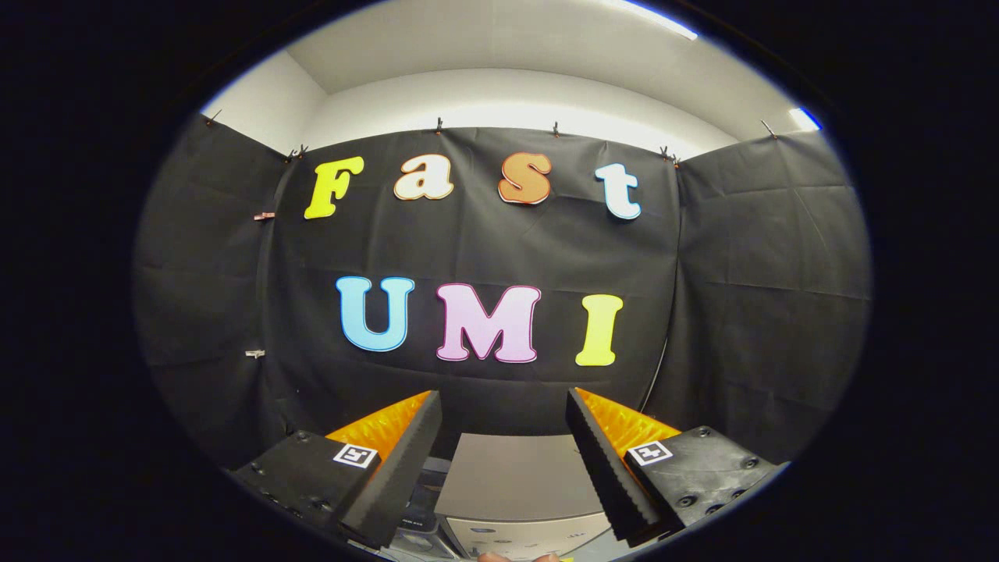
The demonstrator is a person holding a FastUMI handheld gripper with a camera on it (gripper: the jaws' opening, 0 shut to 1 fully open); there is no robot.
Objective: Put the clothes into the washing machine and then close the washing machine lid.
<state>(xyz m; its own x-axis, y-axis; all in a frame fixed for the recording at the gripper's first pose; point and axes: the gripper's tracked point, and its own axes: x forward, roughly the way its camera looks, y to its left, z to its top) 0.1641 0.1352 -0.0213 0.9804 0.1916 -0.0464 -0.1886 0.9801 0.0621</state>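
My gripper (503, 406) is open, its two fingers spread wide with nothing between them. It points level at the booth's black cloth wall (499, 250). Low between the fingers I see the pale grey top of the washing machine (519, 476), with its lighter front panel (531, 537) just below. The view cuts off the machine's lower part, and whether its lid is up or down cannot be told. A small pinkish sliver, perhaps a fingertip (493, 557), shows just below the panel.
The black cloth wall wraps around on the left (203, 273) and right (773, 273), clipped along its top edge. Above it are a white wall and ceiling (499, 70) with strip lights. A thin cable (662, 367) hangs down the wall near the right finger.
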